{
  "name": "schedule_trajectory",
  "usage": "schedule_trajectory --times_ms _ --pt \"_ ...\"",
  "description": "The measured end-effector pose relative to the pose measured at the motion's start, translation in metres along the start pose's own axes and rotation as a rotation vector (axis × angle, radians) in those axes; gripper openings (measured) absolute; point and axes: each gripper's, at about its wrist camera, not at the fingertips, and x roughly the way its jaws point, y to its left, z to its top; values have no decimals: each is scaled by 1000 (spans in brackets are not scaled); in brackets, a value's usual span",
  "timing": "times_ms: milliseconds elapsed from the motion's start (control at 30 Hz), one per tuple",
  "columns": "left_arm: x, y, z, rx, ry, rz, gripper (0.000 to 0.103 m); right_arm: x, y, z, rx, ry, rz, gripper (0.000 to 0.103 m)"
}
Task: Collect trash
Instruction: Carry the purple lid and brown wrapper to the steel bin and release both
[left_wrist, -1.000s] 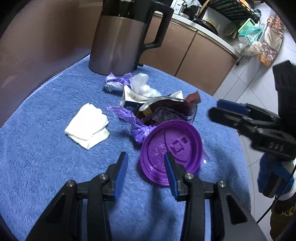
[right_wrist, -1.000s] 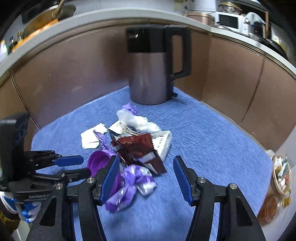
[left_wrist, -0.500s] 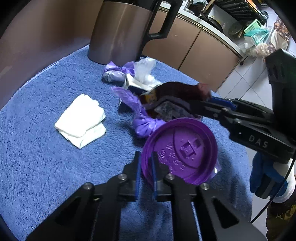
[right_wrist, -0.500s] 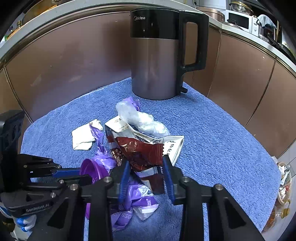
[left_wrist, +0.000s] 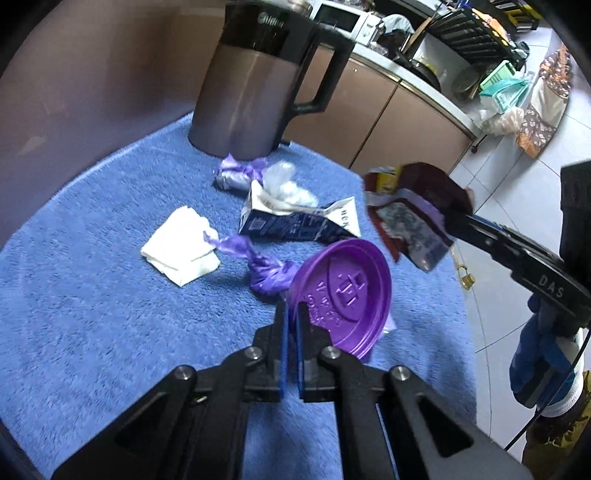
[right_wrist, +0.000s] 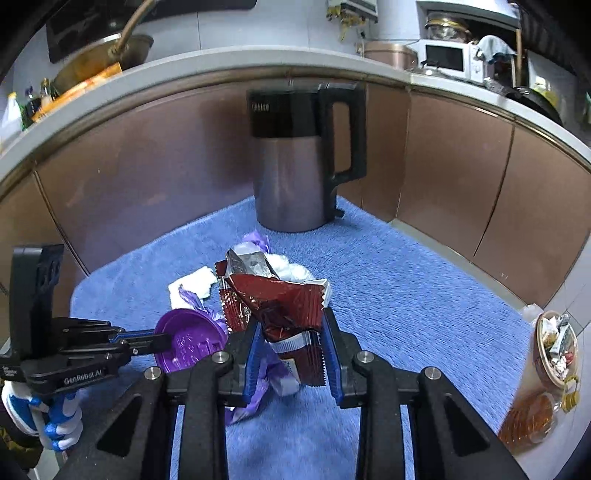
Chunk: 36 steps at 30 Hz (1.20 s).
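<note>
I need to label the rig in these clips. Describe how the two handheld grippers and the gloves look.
Both grippers are black, angular frames with silver bolts and flat blue pads on the fingers. The left gripper carries white "GenRobot.AI" lettering on its side; the right gripper shows "DAS". Each is held in a glove patterned blue and white. A thin black cable hangs below the right one.

The towel (left_wrist: 92, 314) is rough, matt blue terry cloth. The lid (left_wrist: 343, 295) is smooth purple plastic, the wrapper (right_wrist: 280, 306) crinkled glossy foil. The kettle (right_wrist: 291, 181) has a brushed-metal body with matt black plastic; the tissue (left_wrist: 181, 245) is soft white paper.
</note>
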Motion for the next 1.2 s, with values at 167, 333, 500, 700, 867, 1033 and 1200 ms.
schedule_trajectory --times_ms 167,333,500,700,867,1033,1200 --pt "-37 -10 3 12 -57 20 3 -48 -8 -7 31 -67 -11 28" --pt "-71 -26 6 34 -109 44 3 -96 -22 -19 65 -131 -32 28" --pt "-90 -54 7 84 -128 47 3 -139 -47 -42 117 -178 -77 28" --pt "-83 -109 10 164 -115 12 3 -181 -97 -78 220 -217 -149 28" --pt "-47 -171 10 254 -64 -30 3 -200 -137 -112 300 -207 -216 28" --pt "8 -230 0 343 21 -59 3 -192 -172 -154 384 -151 -262 28" --pt "64 -285 -21 436 110 -58 3 -168 -208 -196 488 -88 -284 28"
